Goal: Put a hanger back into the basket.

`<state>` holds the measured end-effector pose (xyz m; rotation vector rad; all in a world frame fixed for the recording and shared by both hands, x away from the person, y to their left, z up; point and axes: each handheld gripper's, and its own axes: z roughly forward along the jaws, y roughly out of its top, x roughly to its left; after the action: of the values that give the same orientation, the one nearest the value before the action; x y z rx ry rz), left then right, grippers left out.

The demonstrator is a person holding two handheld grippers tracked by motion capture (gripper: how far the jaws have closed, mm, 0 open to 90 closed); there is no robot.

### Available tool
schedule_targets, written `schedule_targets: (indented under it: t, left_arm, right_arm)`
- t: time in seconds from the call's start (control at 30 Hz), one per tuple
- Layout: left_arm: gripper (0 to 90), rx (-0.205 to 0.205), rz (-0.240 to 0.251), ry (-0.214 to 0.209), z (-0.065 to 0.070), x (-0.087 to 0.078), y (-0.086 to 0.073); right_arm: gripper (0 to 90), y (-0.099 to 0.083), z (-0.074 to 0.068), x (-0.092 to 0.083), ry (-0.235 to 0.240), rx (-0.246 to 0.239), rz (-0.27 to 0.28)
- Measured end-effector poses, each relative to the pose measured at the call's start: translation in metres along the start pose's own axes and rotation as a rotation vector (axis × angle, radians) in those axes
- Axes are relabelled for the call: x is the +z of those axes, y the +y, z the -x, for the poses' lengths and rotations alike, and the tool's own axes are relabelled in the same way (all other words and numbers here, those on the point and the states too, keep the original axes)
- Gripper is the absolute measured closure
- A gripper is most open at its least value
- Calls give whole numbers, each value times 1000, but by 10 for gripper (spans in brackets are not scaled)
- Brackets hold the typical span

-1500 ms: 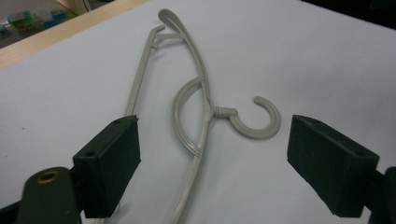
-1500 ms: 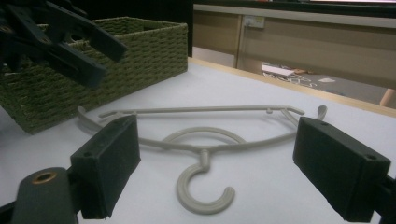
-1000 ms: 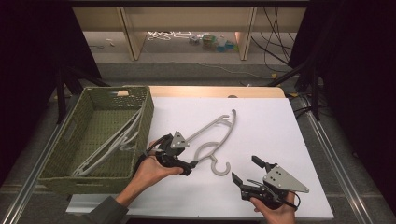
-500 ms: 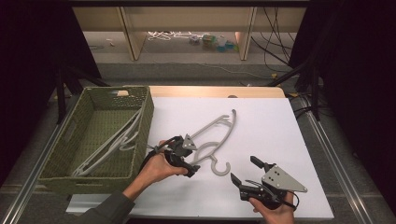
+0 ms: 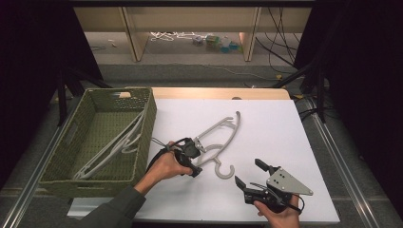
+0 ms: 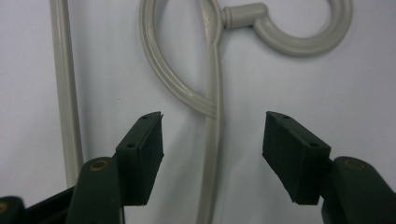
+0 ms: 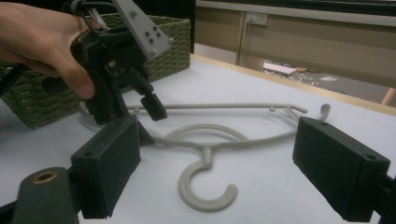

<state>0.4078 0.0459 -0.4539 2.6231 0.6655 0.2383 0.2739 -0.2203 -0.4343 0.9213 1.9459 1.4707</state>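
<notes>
My left gripper (image 6: 212, 149) — jaws just closing, not yet pressing — straddles the grey hanger (image 6: 212, 70); my right gripper (image 5: 251, 175) rests wide apart.

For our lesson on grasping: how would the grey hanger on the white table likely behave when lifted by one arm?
The hanger looks like thin moulded plastic, so probably light and fairly stiff. Gripped off-centre near the left gripper, it would likely tilt. Its smooth surface may slip.

Your left gripper (image 5: 194, 151) is straddling the hanger (image 5: 219, 137), whose shoulder bar is lying between its closing jaws without touching the pads. Behind it the green basket (image 5: 142, 137) is blocking the way. Bare white tabletop (image 5: 266, 128) is lying open beyond your right gripper (image 5: 250, 173).
</notes>
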Motion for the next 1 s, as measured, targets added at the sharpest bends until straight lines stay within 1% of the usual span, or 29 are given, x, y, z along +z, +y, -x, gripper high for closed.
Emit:
schedule_targets:
  t: [0.03,0.07,0.1,0.17,0.2,0.23,0.27,0.3,0.33,0.37,0.43,0.47,0.5,0.57,0.63,0.67,0.73,0.77,0.83,0.9,0.93,0.97,1.0]
  left_arm:
    - [434,-3,-12,-12,0,2,0]
    - [435,-2,-25,-19,0,2,0]
    - [439,-10,-36,-25,1,3,0]
    - [453,2,-41,-30,0,6,0]
    - [457,-4,-45,-32,0,7,0]
    - [471,7,-55,-34,-2,8,0]
    - [483,10,-58,-38,-3,9,0]
    - [490,-7,-46,-38,-2,9,0]
    - [519,0,-41,-48,-3,10,0]
    - [543,3,-43,-55,-4,10,0]
    - [563,-7,-52,-54,-5,12,0]
    - [573,-7,-56,-66,-6,13,0]
    - [596,-12,-55,-71,-5,13,0]
    - [625,2,-71,-78,-6,12,2]
    - [644,-2,-70,-80,-4,13,4]
    - [647,11,-80,-79,-4,13,4]
    - [650,26,-92,-86,-6,13,5]
    - [654,23,-93,-92,-7,13,5]
    - [667,-3,-77,-100,-8,14,4]
    - [709,3,-75,-93,-10,14,4]
    - [727,7,-74,-97,-11,14,3]
    - [747,5,-75,-94,-12,13,3]
    - [765,10,-71,-96,-13,13,3]
  right_arm:
    - [158,0,0,0,4,2,8]
    - [158,0,0,0,4,4,9]
    - [158,0,0,0,-1,3,3]
    - [158,0,0,0,0,6,2]
    - [158,0,0,0,2,5,3]
    - [159,0,0,0,1,4,-3]
    - [159,0,0,0,1,2,-4]
    - [158,0,0,0,1,2,-4]
    - [159,0,0,0,-1,3,0]
    - [159,-1,0,0,1,7,0]
    - [159,-1,1,0,4,11,2]
    - [159,-1,1,0,6,14,-1]
    - [159,-1,1,1,3,18,9]
    - [159,-1,1,0,4,13,-2]
    - [159,-1,1,1,10,13,4]
    - [159,-1,1,1,3,5,-5]
    - [160,-1,0,1,8,6,-4]
    - [159,-1,0,1,9,6,-2]
    - [159,-1,0,1,15,13,6]
    - [159,-1,0,1,12,11,3]
    - [159,-1,0,1,8,12,8]
    - [159,0,0,1,2,4,7]
    - [159,0,0,1,8,4,-1]
